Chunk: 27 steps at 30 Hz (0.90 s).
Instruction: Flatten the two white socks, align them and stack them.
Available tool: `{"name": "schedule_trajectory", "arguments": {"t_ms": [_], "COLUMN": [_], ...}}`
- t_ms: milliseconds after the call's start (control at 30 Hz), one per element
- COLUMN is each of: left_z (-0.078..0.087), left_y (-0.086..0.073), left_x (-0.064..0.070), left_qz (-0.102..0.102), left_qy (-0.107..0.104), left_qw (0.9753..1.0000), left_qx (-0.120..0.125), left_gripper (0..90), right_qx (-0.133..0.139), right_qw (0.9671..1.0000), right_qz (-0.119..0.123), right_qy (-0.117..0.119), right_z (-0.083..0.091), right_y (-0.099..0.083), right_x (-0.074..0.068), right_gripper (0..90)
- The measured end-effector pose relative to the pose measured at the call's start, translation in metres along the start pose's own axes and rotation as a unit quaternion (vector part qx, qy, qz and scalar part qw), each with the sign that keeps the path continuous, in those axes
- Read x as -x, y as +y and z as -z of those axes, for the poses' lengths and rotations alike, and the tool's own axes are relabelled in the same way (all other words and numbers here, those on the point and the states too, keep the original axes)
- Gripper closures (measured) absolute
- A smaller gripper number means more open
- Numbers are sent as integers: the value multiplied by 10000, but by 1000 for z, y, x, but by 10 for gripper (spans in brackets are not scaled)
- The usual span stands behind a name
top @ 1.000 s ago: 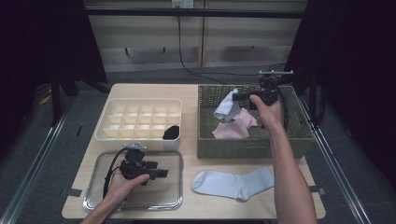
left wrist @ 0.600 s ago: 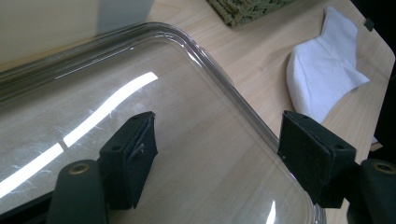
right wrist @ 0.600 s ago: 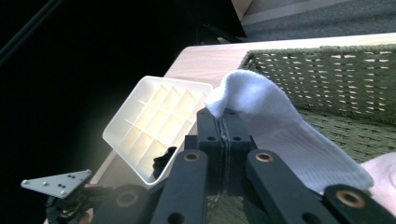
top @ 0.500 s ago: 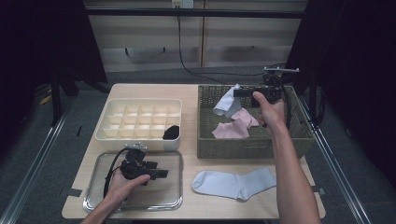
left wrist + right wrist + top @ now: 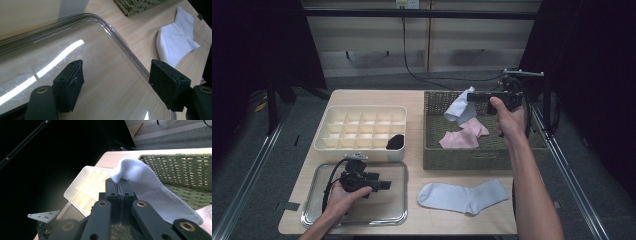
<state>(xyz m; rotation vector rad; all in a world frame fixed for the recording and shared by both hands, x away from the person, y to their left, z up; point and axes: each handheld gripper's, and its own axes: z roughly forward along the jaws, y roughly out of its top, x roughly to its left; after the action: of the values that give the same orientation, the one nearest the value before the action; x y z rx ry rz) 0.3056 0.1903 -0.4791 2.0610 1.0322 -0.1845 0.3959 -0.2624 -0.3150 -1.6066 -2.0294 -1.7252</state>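
My right gripper (image 5: 473, 96) hovers over the far part of the woven green basket (image 5: 432, 150), shut on a white sock (image 5: 460, 107) that hangs from its tips. In the right gripper view the shut gripper (image 5: 120, 185) pinches the sock's (image 5: 147, 185) edge. Pink socks (image 5: 460, 136) lie in the basket below. Another white sock (image 5: 462, 196) lies flat on the table in front of the basket. My left gripper (image 5: 384, 185) rests over the clear tray (image 5: 312, 220), open, with nothing between its fingertips (image 5: 117, 77).
A cream compartment organizer (image 5: 362, 127) stands left of the basket, with a black sock (image 5: 395, 141) in its near right compartment. The tray's rim (image 5: 120, 45) curves past the left gripper, and the flat white sock (image 5: 177, 42) lies beyond it.
My right gripper has risen a little and shifted toward the basket's far side, carrying the white sock. The left hand and its gripper have stayed put on the tray.
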Motion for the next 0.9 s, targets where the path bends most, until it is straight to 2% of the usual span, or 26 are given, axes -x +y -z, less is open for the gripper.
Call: {"name": "schedule_trajectory", "arguments": {"t_ms": [200,433,600,700,900], "left_z": [0,-1,-1,-1,-3], "left_y": [1,1,2,3,3], "left_x": [-1,0,3,3,2], "left_qz": [36,31,61,0,10], "left_qy": [-1,6,-15,-14,-6], "left_qw": [10000,10000,10000,10000,10000], "left_qx": [46,29,69,52,38], "left_gripper": [275,275,276,276,276], "right_qx": [51,109,147,171,101], "right_qw": [9998,9996,9994,9991,9987], "right_qz": [146,211,218,277,391], "right_qy": [115,182,237,265,300], "right_z": [7,17,25,31,38], "right_y": [1,-1,-8,-11,-18], "right_x": [-14,-26,-32,-38,-48], "right_gripper": [883,884,884,884,884]}}
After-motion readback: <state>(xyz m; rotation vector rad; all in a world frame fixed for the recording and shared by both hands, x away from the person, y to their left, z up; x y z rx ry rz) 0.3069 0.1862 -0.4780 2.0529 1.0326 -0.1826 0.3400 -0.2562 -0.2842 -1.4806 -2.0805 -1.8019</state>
